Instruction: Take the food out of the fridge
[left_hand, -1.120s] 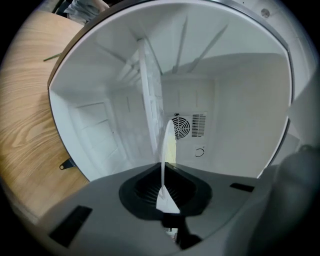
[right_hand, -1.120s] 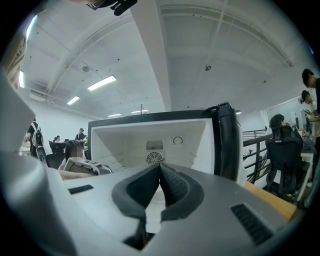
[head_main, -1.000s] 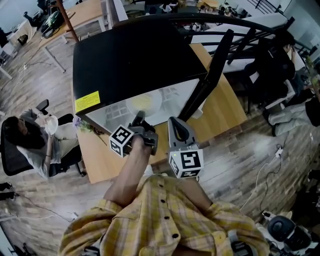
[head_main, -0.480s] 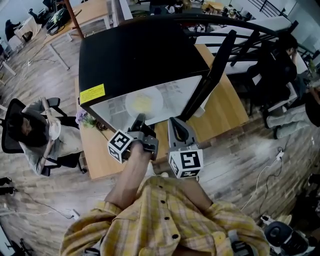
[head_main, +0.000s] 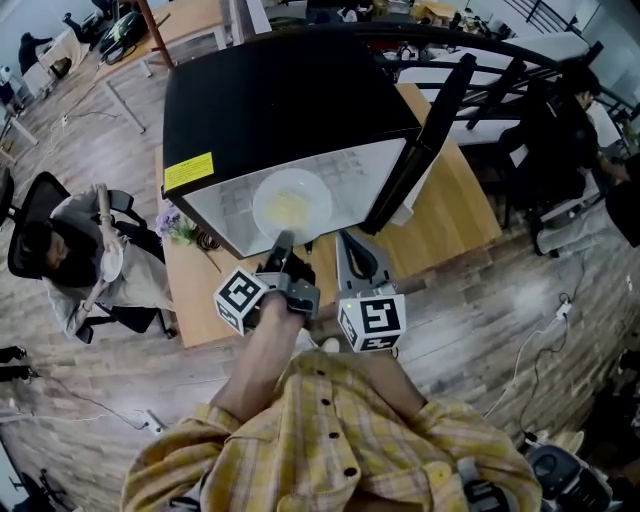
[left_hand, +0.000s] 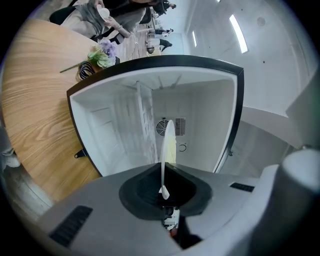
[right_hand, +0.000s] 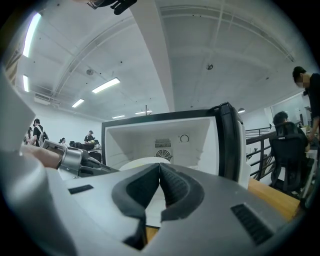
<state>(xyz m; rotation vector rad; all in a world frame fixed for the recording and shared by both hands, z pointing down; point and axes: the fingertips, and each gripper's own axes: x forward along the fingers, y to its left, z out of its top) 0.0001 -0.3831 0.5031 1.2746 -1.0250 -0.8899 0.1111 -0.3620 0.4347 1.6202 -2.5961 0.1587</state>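
Note:
A black mini fridge (head_main: 280, 100) stands on a wooden table (head_main: 450, 215) with its door (head_main: 425, 135) swung open to the right. My left gripper (head_main: 281, 245) is shut on the near rim of a white plate (head_main: 292, 205) that carries pale yellow food. The plate sits level at the fridge's mouth. In the left gripper view the plate (left_hand: 168, 142) shows edge-on, running from the jaws toward the white interior (left_hand: 205, 125). My right gripper (head_main: 345, 242) hovers just right of the plate, its jaws shut on nothing (right_hand: 160, 167).
A small bunch of flowers (head_main: 178, 228) lies on the table left of the fridge. A seated person (head_main: 75, 250) is at the left, beyond the table's edge. Black railings (head_main: 500, 75) and chairs stand at the back right. Cables run across the wooden floor.
My left gripper has shifted with the plate, which now shows more fully at the fridge's opening. The right gripper has barely moved.

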